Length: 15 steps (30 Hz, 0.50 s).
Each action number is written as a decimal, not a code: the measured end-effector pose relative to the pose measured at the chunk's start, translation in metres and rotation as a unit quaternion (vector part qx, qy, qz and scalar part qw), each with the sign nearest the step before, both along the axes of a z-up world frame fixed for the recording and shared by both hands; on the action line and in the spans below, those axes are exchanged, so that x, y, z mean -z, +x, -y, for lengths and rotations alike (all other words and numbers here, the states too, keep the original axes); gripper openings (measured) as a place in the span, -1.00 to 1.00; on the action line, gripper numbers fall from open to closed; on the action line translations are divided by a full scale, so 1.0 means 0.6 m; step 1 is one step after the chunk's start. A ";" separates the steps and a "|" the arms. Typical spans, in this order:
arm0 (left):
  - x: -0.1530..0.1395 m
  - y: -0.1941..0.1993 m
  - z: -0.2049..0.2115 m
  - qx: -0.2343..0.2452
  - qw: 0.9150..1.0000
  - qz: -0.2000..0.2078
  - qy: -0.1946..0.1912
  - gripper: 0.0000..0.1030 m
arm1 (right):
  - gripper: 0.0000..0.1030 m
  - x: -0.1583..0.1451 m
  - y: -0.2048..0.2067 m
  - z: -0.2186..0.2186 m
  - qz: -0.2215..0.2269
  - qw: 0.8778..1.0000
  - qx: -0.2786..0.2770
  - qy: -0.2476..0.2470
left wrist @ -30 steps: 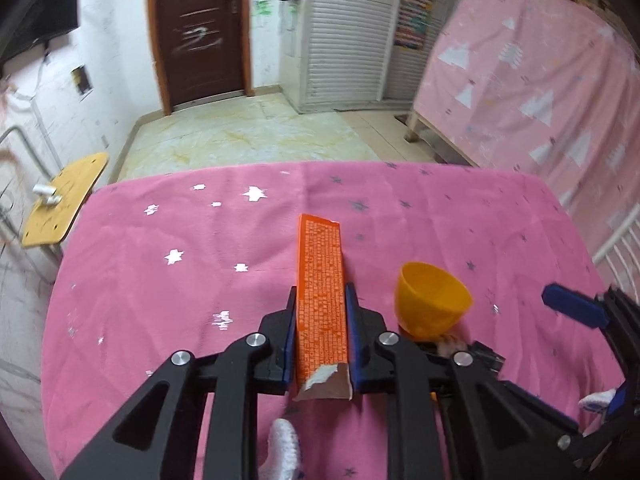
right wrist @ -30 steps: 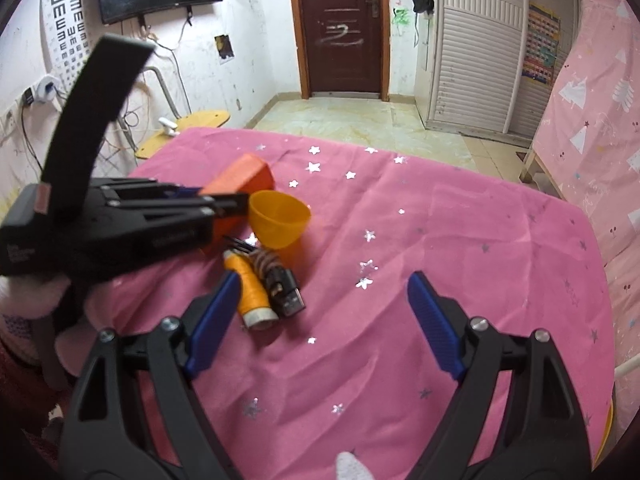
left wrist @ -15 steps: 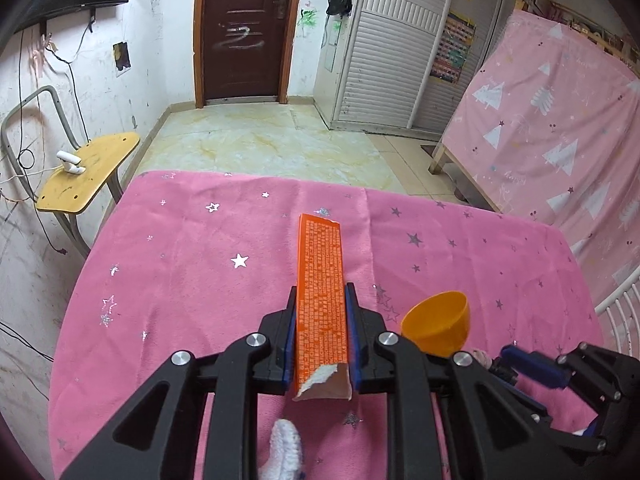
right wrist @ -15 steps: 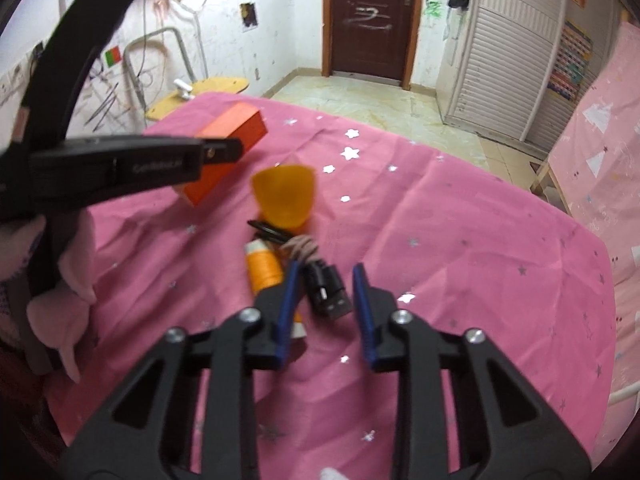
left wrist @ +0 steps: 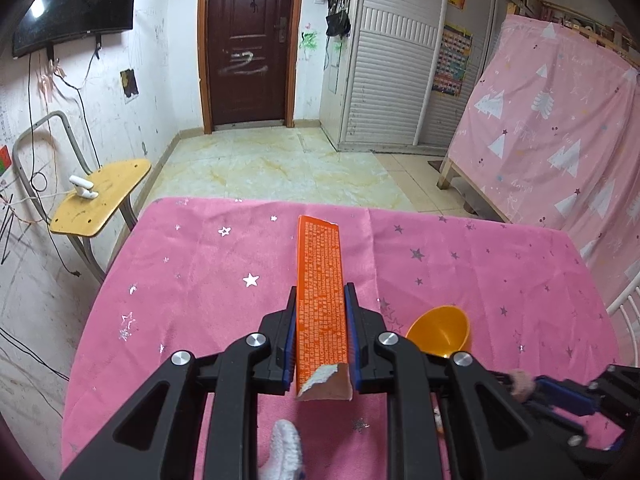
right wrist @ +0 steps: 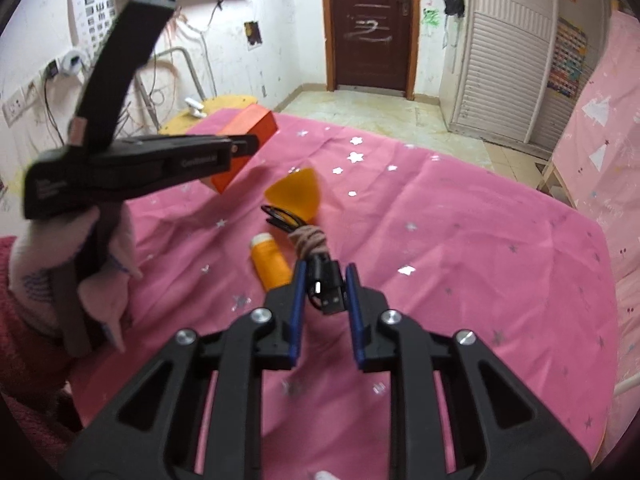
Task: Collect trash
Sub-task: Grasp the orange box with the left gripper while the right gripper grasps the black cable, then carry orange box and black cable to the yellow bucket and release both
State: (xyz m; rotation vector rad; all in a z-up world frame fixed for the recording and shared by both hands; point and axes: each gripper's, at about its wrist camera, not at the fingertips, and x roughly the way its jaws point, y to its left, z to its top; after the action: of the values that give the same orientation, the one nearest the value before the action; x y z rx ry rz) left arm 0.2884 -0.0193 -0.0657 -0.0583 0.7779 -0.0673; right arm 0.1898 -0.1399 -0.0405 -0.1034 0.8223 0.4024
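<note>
We see the left gripper [left wrist: 320, 340] closed on a long orange box [left wrist: 320, 300]; its two blue-padded fingers [left wrist: 289, 344] press the box from both sides, and the box sticks out forward beyond them, above the pink tablecloth [left wrist: 200, 280] with silver stars. The near end of the box is torn and shows grey cardboard inside. In the right wrist view the same box [right wrist: 244, 148] is held in the air, over the left part of the table, clear of the cloth.

The right gripper [right wrist: 324, 300] is narrow — its fingers [right wrist: 298, 304] stand on either side of a black USB plug [right wrist: 326, 288] that belongs to a bundled cable [right wrist: 296, 224] tied with a brownish band. The pads look very close to the plug, but we cannot tell if they really press it or only stand beside it.

Just left of the plug lies an orange bottle [right wrist: 270, 260] with a white cap, on its side on the cloth. Behind the cable, an orange plastic cup [right wrist: 296, 196] lies tipped over, touching or almost touching the cable coil. In the left wrist view the cup [left wrist: 440, 332] is to the right of the held box.

Beyond the table there is a wooden chair [left wrist: 100, 196] near the left wall and a dark brown door [left wrist: 248, 44] at the far end of the room.
</note>
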 end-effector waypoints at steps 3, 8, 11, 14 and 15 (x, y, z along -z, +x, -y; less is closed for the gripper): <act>-0.002 -0.005 0.002 -0.005 1.000 0.009 0.006 -0.76 | -0.64 -0.009 -0.013 0.028 0.008 1.000 0.013 0.011; -0.009 -0.014 0.011 -0.011 1.000 0.016 0.023 -0.76 | -0.64 -0.022 -0.039 0.074 0.018 0.999 0.032 0.031; -0.013 -0.023 0.015 -0.014 0.999 0.012 0.031 -0.76 | -0.64 -0.028 -0.055 0.105 0.027 0.998 0.049 0.041; -0.017 -0.038 0.028 -0.010 0.999 0.007 0.031 -0.76 | -0.64 -0.033 -0.065 0.133 0.034 0.996 0.065 0.055; -0.019 -0.041 0.032 -0.007 0.999 0.007 0.032 -0.76 | -0.64 -0.034 -0.069 0.142 0.037 0.995 0.070 0.060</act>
State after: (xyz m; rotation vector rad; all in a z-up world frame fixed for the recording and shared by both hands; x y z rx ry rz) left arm 0.2635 -0.0383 -0.0544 -0.0035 0.7644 -0.0288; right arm 0.1486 -0.2253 -0.0199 0.0500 0.7261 0.3128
